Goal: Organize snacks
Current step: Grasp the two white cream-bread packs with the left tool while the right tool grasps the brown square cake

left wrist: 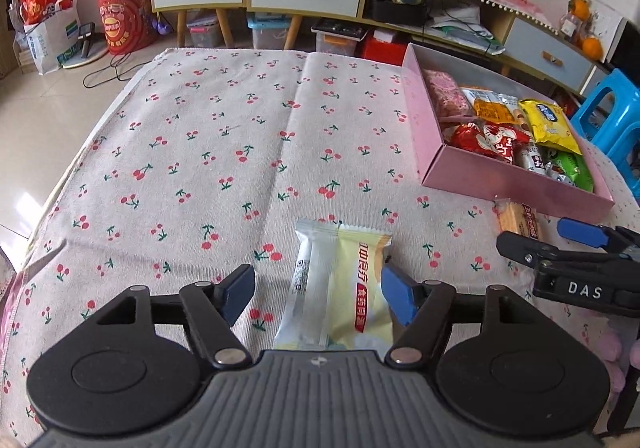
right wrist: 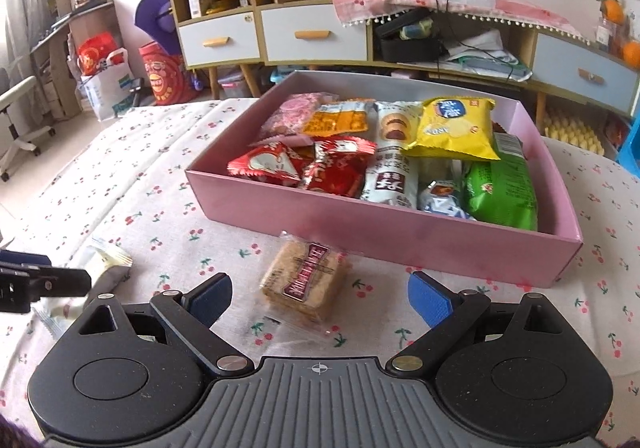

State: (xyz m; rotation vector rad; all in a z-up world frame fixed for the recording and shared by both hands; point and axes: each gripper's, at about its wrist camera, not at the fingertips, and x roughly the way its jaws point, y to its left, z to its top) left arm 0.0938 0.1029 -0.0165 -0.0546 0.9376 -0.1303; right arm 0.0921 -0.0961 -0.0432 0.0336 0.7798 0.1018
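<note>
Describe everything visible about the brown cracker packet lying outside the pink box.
The cracker packet is a clear plastic wrapper around stacked tan, grainy crackers, with a dark red printed label across the top. It lies flat on the cherry-print tablecloth, just in front of the pink box's near wall, between the right gripper's open fingers, untouched.

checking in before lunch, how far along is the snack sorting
Mostly done: the pink box already holds many packets. In hand: nothing gripped; the open left gripper straddles a pale yellow packet, the open right gripper a biscuit pack. Those two remain on the tablecloth.
</note>
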